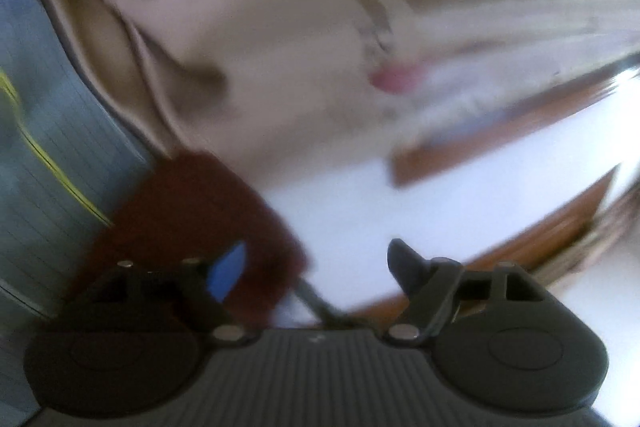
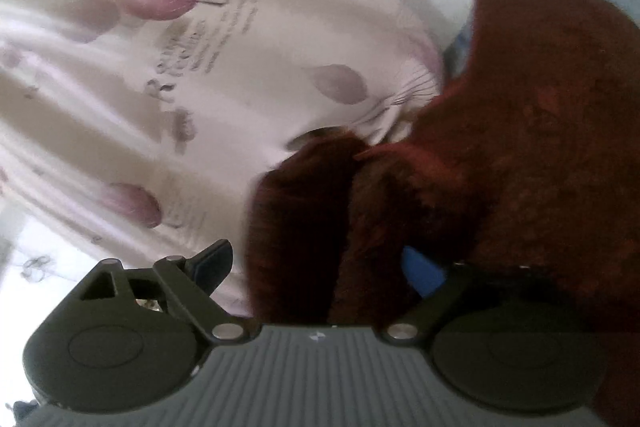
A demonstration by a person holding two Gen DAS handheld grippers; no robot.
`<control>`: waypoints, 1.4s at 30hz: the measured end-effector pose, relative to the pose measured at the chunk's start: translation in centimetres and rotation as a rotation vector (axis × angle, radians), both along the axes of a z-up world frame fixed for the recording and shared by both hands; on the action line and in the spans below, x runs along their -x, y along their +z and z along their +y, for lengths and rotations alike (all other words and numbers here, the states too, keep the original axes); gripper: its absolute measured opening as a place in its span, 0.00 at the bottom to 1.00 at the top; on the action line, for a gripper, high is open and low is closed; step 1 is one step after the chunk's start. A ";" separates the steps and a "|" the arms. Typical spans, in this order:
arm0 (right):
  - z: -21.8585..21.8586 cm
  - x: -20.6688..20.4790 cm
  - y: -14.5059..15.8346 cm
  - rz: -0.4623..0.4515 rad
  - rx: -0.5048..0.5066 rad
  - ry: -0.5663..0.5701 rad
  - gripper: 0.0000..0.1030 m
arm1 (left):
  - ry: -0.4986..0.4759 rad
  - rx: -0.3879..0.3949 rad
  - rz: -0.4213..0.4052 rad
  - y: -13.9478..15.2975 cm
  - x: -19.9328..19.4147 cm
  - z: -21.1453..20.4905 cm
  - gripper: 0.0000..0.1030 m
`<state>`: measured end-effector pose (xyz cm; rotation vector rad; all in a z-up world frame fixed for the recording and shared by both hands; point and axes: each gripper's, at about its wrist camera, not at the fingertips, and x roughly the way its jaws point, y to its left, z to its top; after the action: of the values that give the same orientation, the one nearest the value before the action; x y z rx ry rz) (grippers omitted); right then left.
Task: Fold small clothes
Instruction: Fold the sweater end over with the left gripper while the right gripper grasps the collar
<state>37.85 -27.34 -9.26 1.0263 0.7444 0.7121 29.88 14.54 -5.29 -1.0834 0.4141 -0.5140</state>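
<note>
the maroon cloth [image 2: 500,131] looks fuzzy, soft and light, so it'll flop; i'd grab it at an edge or corner. it lies bunched on the bed sheet [image 2: 180,75]. right gripper [image 2: 320,263]: jaws spread wide, cloth sitting between them and over the right finger, not pinched. left gripper [image 1: 316,267]: jaws wide too, cloth [image 1: 192,219] by its left finger, nothing clamped.

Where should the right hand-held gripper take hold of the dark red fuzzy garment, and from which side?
Probably the bunched fold of the red garment lying just ahead between the open jaws of the right hand-held gripper. Come straight forward: the fold stands up as a thick ridge, while the rest spreads flatter to the right.
</note>
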 end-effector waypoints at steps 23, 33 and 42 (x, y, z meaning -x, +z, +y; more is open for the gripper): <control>2.2 -2.2 2.8 0.009 0.200 0.045 0.81 | -0.257 -0.162 0.019 -5.4 1.4 -5.8 0.82; 1.3 -3.4 9.0 -0.263 0.327 0.103 0.24 | -0.180 -0.126 -0.079 -0.4 2.8 -4.9 0.85; -9.6 -9.7 5.0 -0.187 0.344 -0.004 0.24 | -0.266 -0.208 -0.025 -2.0 0.2 -10.7 0.88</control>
<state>47.57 -36.97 -4.27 0.6386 0.6732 0.6398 29.64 3.85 -7.29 -0.8253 0.5809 -0.7024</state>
